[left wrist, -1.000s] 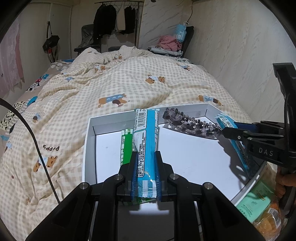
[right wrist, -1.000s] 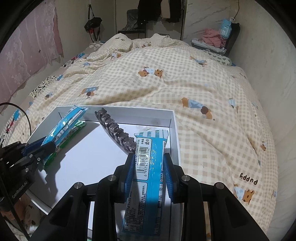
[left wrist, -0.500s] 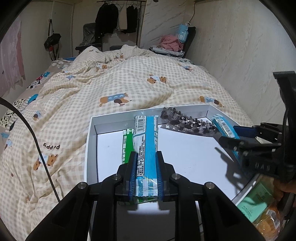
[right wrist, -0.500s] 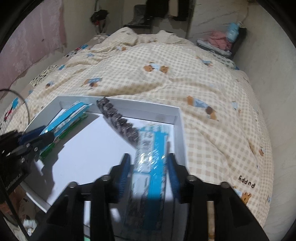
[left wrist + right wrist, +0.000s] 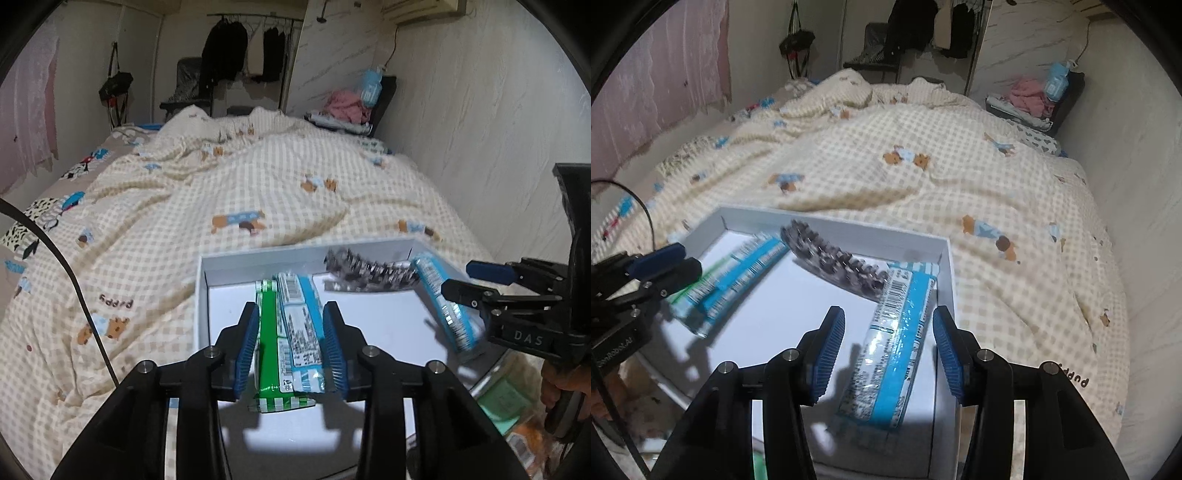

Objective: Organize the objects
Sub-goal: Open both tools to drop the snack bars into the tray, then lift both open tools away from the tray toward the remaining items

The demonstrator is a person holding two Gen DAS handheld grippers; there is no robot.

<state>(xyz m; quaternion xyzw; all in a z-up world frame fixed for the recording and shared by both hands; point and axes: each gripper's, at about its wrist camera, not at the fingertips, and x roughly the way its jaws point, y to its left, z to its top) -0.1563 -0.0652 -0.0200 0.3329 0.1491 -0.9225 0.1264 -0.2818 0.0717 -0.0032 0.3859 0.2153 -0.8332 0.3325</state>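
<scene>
Blue foil snack packets (image 5: pixel 301 325) (image 5: pixel 897 339) lie in a white tray (image 5: pixel 258 258) on the bed (image 5: pixel 184 206). Left hand-held gripper (image 5: pixel 291 339) opening, right hand-held gripper (image 5: pixel 888 350) wide, each straddling a packet. Dark blister strip (image 5: pixel 842 262) lies between.

This is a bedroom in a home. A large bed (image 5: pixel 258 192) with a checked duvet printed with small bears fills most of the room, and dark clothes hang on a rail (image 5: pixel 255 48) at the far wall. A chair (image 5: pixel 188 85) and a pile of pink laundry (image 5: pixel 347 107) stand beyond the bed's far corners.
</scene>
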